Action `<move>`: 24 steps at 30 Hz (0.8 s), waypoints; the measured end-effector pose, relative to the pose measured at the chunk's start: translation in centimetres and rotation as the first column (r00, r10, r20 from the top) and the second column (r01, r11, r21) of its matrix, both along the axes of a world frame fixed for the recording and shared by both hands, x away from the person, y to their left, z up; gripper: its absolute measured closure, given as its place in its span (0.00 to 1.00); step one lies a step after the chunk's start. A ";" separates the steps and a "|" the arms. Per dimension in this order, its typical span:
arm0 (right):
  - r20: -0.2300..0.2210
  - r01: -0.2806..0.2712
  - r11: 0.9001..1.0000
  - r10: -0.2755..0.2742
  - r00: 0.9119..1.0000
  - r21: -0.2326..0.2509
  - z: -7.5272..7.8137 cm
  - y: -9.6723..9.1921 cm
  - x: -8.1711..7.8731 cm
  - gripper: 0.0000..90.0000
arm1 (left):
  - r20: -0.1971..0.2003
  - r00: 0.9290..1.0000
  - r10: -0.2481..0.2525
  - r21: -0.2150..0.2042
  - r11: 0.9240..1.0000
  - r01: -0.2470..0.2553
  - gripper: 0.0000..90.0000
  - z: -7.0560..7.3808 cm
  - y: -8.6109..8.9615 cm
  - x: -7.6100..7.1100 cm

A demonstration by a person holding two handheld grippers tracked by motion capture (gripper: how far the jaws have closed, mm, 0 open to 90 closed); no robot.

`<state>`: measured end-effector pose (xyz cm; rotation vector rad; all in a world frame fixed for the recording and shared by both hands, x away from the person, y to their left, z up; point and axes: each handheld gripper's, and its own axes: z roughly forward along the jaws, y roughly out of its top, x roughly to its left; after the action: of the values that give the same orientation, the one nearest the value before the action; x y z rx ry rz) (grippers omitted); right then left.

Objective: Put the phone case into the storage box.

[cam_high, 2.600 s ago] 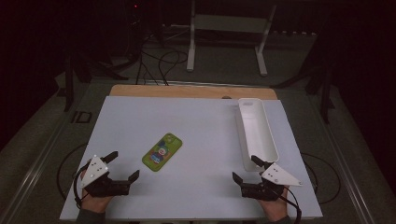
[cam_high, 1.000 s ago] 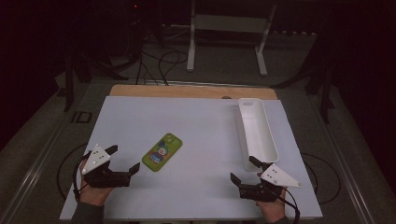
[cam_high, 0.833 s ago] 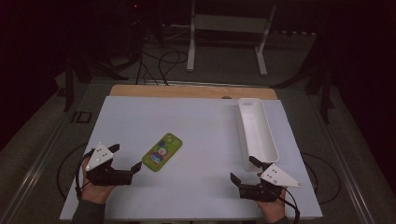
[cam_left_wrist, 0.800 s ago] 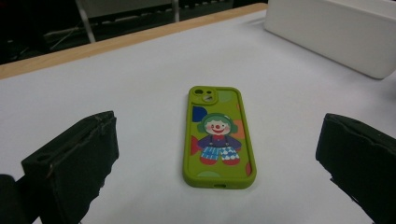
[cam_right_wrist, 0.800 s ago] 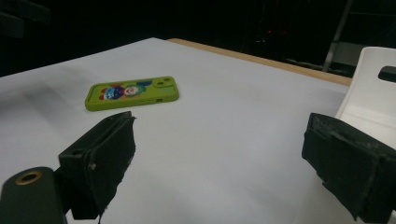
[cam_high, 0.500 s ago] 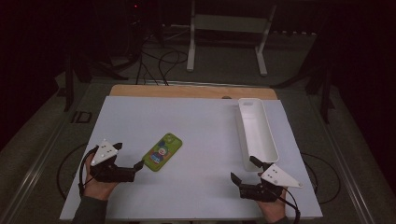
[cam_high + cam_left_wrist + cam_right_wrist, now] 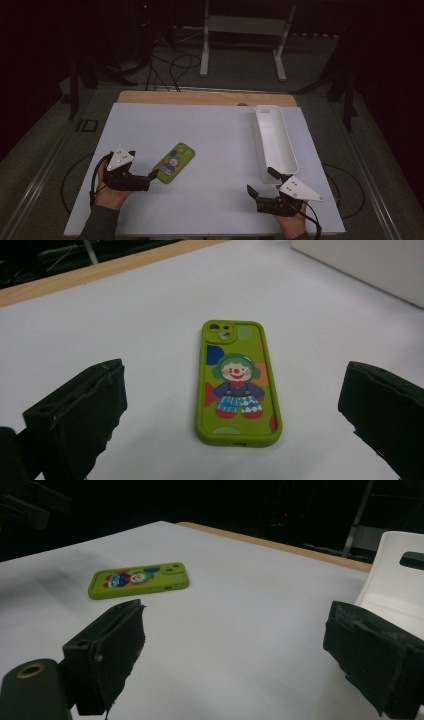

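Observation:
A green phone case (image 7: 173,163) with a clown picture lies flat on the white table sheet, left of centre. My left gripper (image 7: 143,164) is open just to the case's left, with one jaw tip close to the case's near end. In the left gripper view the case (image 7: 238,380) lies a little ahead of the wide-apart jaws of the left gripper (image 7: 232,371), not touched by them. My right gripper (image 7: 261,180) rests open near the front right of the table, holding nothing. In the right gripper view the right gripper (image 7: 235,614) looks toward the case (image 7: 140,580), which lies far off.
A long white tray (image 7: 289,150) stands along the right side, its near end just beyond the right gripper; I also see the tray (image 7: 395,575) in the right gripper view. A wooden strip (image 7: 200,97) borders the table's far edge. Stands and cables lie on the dark floor behind.
My left gripper has moved to the right, toward the green phone case, and now points at it. The right gripper and the case have stayed put.

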<state>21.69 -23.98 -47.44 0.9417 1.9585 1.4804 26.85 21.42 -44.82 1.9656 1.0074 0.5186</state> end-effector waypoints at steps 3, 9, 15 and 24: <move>0.000 0.001 1.000 -0.001 1.000 0.000 0.0 0.0 0.0 0.10 | -0.007 1.000 -0.003 0.009 1.000 0.003 0.00 0.0 -0.2 0.2; 0.000 0.001 1.000 -0.001 1.000 0.001 0.0 0.0 0.0 0.10 | -0.015 1.000 -0.007 0.022 1.000 0.008 0.00 -0.1 -0.6 0.5; -0.001 0.000 1.000 0.000 1.000 -0.003 0.0 0.0 0.0 0.10 | -0.024 1.000 -0.017 0.038 0.999 0.018 0.00 -0.3 -1.0 0.9; -0.001 -0.001 1.000 0.001 1.000 -0.003 0.0 0.0 0.0 0.10 | -0.039 0.999 -0.024 0.053 0.998 0.026 0.00 -0.5 -1.5 1.4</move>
<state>21.69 -23.95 -47.45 0.9403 1.9614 1.4775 28.22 19.93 -45.30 2.0403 1.0006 0.5006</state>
